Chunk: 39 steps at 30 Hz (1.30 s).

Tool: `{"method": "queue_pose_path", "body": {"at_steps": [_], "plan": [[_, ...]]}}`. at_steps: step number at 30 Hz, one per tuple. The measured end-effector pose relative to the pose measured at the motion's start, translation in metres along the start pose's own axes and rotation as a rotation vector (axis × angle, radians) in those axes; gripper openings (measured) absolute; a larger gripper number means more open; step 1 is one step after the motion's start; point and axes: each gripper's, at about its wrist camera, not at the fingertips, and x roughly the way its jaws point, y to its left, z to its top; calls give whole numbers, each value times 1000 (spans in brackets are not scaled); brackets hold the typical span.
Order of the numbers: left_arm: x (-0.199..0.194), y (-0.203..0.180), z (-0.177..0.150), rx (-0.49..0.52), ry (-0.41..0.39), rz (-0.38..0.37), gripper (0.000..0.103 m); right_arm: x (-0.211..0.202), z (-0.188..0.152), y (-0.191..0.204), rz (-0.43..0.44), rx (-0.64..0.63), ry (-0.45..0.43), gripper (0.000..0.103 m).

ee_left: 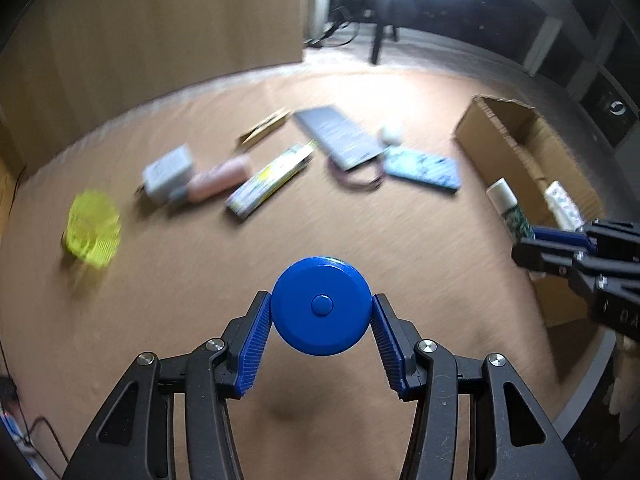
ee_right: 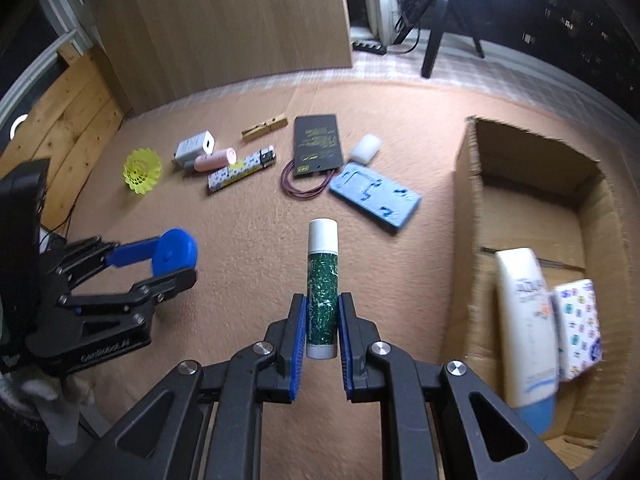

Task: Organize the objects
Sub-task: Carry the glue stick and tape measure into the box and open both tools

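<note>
My left gripper [ee_left: 321,312] is shut on a round blue tape measure [ee_left: 321,306] and holds it above the tan mat; it also shows in the right wrist view [ee_right: 174,258], at the left. My right gripper [ee_right: 322,312] is shut on a green lip balm stick with a white cap [ee_right: 322,280], held upright off the mat. In the left wrist view the right gripper [ee_left: 532,246] is at the right edge, by the cardboard box [ee_left: 500,148]. The box [ee_right: 472,184] holds a white tube [ee_right: 524,320] and a patterned tissue pack [ee_right: 578,328].
On the mat lie a yellow shuttlecock [ee_right: 142,170], white charger [ee_right: 196,146], pink tube [ee_right: 216,160], patterned lighter [ee_right: 240,172], wooden clothespin [ee_right: 264,126], black card [ee_right: 318,144], purple hair ties [ee_right: 304,184], white eraser [ee_right: 365,147], blue phone case [ee_right: 374,196]. A wooden panel [ee_right: 224,20] stands behind.
</note>
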Motion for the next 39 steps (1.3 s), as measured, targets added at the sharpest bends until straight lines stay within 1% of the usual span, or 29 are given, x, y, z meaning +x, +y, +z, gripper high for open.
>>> {"method": "queue_pose_path", "body": {"at_steps": [5, 11, 18, 23, 26, 31, 39], "plan": [[-5, -36, 31, 58, -36, -36, 54, -23, -4, -25, -18, 22, -28, 14], [-2, -89, 65, 141, -62, -80, 54, -41, -6, -75, -72, 84, -51, 14], [11, -151, 99, 222, -65, -122, 54, -44, -2, -127, -108, 160, -66, 14], [26, -188, 120, 255, -49, -140, 54, -41, 5, -157, -129, 191, -65, 14], [38, -199, 132, 262, -32, -148, 54, -38, 11, -173, -145, 197, -62, 14], [57, -214, 145, 278, -13, -139, 54, -30, 18, -188, -150, 206, -53, 14], [74, -217, 153, 276, 7, -121, 54, -19, 21, -199, -138, 208, -32, 14]]}}
